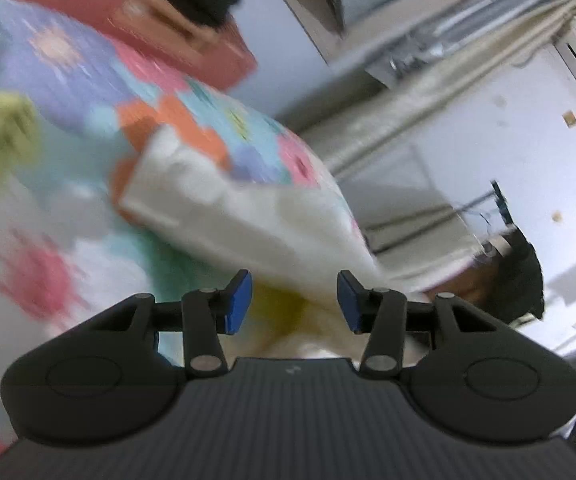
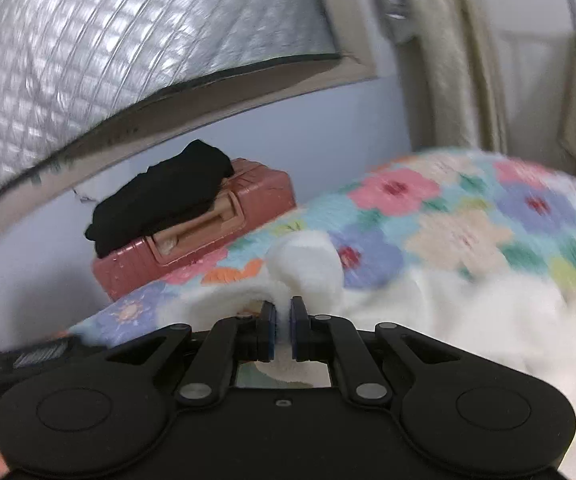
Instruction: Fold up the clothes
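Only the left wrist view shows the left gripper [image 1: 293,300]. Its two blue pads [image 1: 238,304] stand wide apart with nothing between them. This view is tilted and blurry. At its right edge there is a dark shape, but it is too blurry to tell what it is.

Only the right wrist view shows the right gripper [image 2: 283,330]. Its fingers are squeezed almost together on a fold of the white fluffy cloth [image 2: 307,264]. A thin bit of white shows in the small gap between the pads. A round bump of the cloth sticks up just past the fingertips. More of the cloth spreads out to the right and down under the gripper.

The cloth lies on a bed cover [image 2: 467,220] with big flowers in pink, purple, orange and cream on light blue. At the far side of the bed sits a red-brown suitcase [image 2: 192,236] next to a pale blue wall [image 2: 307,136]. Some folded black clothes [image 2: 164,196] lie on top of the suitcase. Above the wall is a window with a shiny silver sheet [image 2: 88,40] over it. A cream curtain [image 2: 447,60] hangs on the right.

In the left wrist view the white cloth [image 1: 216,208] lies ahead of the open fingers on the flower cover [image 1: 48,80], with one end reaching down close to the right pad
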`<action>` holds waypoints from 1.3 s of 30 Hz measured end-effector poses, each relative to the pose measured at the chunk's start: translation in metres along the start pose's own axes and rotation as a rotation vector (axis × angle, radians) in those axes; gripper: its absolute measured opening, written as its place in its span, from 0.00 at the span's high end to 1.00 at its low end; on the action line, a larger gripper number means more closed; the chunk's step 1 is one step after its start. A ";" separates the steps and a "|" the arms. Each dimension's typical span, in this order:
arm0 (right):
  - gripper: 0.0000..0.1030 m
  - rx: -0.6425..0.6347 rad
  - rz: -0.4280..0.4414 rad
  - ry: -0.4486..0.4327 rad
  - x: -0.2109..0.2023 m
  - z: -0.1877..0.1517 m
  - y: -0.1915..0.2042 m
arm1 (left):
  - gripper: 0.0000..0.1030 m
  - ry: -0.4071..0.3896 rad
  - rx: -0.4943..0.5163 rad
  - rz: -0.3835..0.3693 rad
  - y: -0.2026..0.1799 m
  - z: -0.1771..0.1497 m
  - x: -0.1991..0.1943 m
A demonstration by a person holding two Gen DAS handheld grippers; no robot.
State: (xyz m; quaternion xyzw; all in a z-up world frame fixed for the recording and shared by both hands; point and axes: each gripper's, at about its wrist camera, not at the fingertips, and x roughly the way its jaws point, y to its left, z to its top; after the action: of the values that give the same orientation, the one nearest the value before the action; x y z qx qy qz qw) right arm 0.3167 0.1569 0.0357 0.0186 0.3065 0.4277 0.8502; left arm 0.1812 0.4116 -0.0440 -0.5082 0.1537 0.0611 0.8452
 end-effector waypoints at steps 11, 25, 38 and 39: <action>0.92 0.091 0.001 0.051 -0.035 -0.075 -0.033 | 0.41 0.176 0.070 0.070 -0.019 -0.049 0.053; 0.52 0.046 -0.036 0.071 -0.069 -0.081 -0.037 | 0.94 0.106 0.551 -0.186 -0.116 -0.116 0.034; 0.37 0.434 -0.366 -0.030 -0.200 -0.115 -0.158 | 0.93 0.245 1.118 -0.135 -0.209 -0.235 0.041; 0.37 0.424 -0.372 -0.032 -0.202 -0.113 -0.158 | 0.92 0.265 1.093 -0.150 -0.211 -0.232 0.040</action>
State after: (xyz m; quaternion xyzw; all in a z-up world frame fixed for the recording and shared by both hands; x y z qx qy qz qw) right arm 0.2791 -0.1181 -0.0001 0.1462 0.3740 0.1903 0.8959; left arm 0.2280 0.1052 0.0188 -0.0097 0.2314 -0.1518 0.9609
